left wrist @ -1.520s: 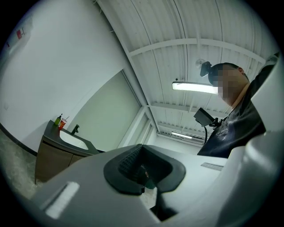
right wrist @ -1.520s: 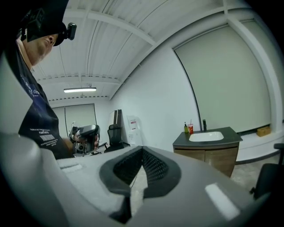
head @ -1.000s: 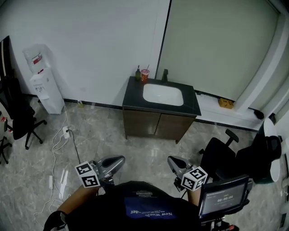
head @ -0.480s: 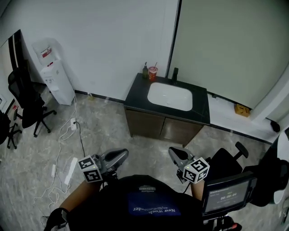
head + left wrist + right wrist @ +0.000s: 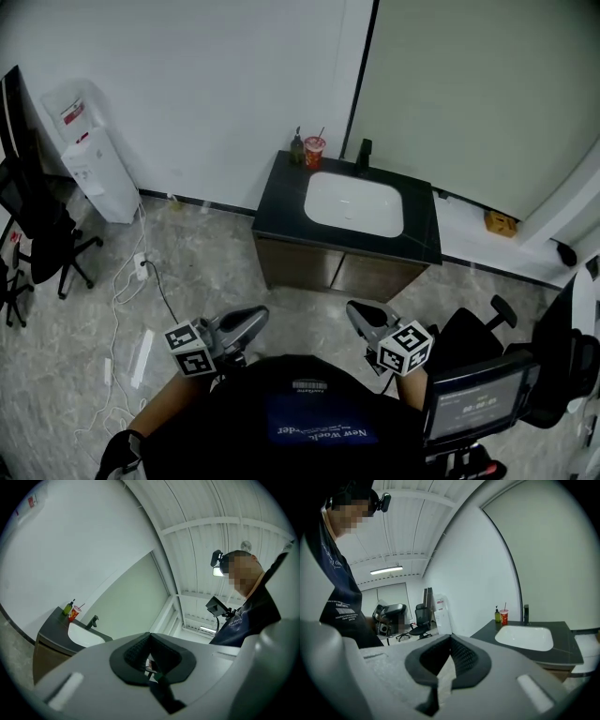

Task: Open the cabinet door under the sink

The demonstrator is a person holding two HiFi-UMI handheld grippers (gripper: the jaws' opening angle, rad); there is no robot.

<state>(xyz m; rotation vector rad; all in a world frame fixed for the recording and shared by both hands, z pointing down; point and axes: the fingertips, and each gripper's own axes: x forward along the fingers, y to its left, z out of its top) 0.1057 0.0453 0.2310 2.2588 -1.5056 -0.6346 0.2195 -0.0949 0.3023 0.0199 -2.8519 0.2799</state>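
Cabinet doors (image 5: 298, 265) under the sink (image 5: 353, 204) are both closed, well ahead of the jaws and apart from them, with bare marble floor (image 5: 211, 258) in between. Left gripper (image 5: 253, 318) and right gripper (image 5: 355, 311) - jaws pressed together on each, nothing pinched.

An office chair (image 5: 37, 220) is cut off at the head view's left edge. We cannot make out handles on the cabinet doors (image 5: 330, 272), and the water dispenser (image 5: 94, 173) label is too small for us to read.
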